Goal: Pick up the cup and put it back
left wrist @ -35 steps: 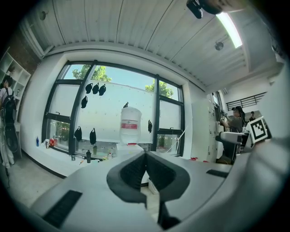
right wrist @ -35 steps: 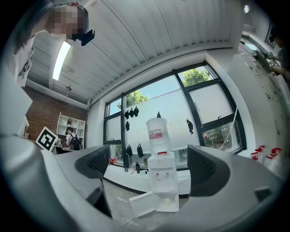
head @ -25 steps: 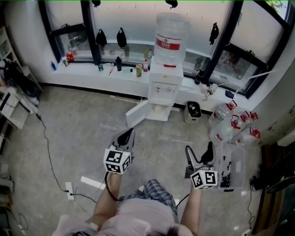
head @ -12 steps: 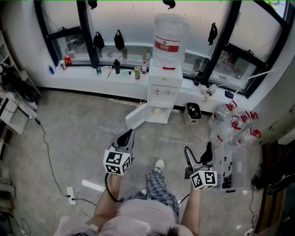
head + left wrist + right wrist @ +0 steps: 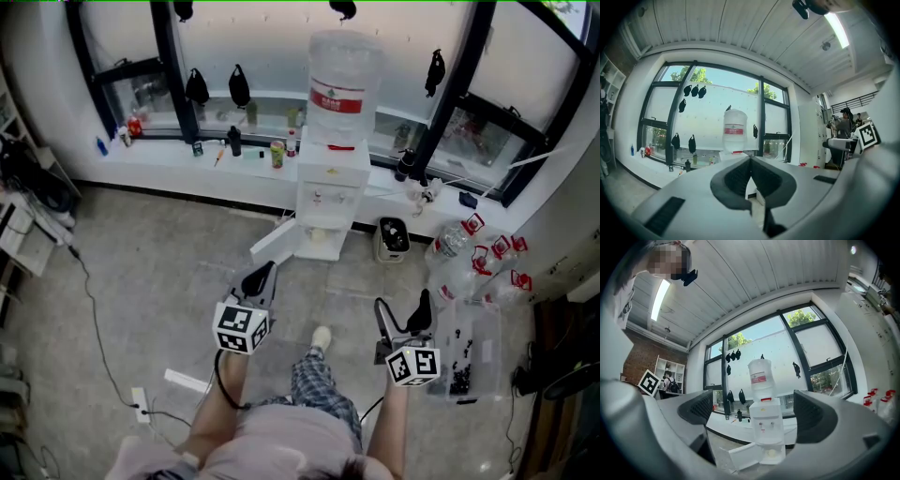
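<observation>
Approach step, with both grippers empty. The left gripper [image 5: 260, 279] has its jaws pressed together; the right gripper [image 5: 403, 315] has them wide apart. Well ahead, the water dispenser [image 5: 333, 173] has its lower door [image 5: 274, 246] swung open, and a pale thing inside is probably the cup [image 5: 770, 453]. Next: close the distance, stoop, bring the right gripper's 2 jaws around it

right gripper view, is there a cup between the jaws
No, the right gripper holds its jaws wide apart and empty, with only the water dispenser showing between them.
</observation>
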Demonstrator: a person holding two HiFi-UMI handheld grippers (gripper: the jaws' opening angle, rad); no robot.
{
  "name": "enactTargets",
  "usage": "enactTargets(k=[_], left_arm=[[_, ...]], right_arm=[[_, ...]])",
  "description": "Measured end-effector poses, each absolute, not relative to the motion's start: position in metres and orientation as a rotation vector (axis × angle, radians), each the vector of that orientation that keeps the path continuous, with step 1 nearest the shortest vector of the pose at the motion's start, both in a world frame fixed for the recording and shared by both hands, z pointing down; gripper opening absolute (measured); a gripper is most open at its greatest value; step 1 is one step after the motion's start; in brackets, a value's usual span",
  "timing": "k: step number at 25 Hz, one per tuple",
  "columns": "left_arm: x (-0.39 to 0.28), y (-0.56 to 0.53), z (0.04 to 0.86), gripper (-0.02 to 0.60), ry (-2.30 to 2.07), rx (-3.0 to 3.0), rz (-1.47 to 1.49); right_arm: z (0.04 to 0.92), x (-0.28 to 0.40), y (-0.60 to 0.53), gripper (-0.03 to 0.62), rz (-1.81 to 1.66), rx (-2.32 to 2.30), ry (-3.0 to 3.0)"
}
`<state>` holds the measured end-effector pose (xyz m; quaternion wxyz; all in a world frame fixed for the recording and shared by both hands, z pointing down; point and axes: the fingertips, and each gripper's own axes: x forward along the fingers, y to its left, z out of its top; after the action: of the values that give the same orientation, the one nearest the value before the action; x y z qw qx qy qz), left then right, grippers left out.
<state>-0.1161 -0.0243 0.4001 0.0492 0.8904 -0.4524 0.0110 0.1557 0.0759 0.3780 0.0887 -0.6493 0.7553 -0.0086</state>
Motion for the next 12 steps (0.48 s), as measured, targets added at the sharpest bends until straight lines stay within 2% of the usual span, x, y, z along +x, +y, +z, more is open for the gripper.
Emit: enactTargets(k=[12], left_arm=[[-0.064, -0.141, 0.413, 0.025, -1.4, 2.687, 0.065]], right_arm=[[0.392, 0.196, -0.053, 0.525, -0.066, -1.889, 2.303]])
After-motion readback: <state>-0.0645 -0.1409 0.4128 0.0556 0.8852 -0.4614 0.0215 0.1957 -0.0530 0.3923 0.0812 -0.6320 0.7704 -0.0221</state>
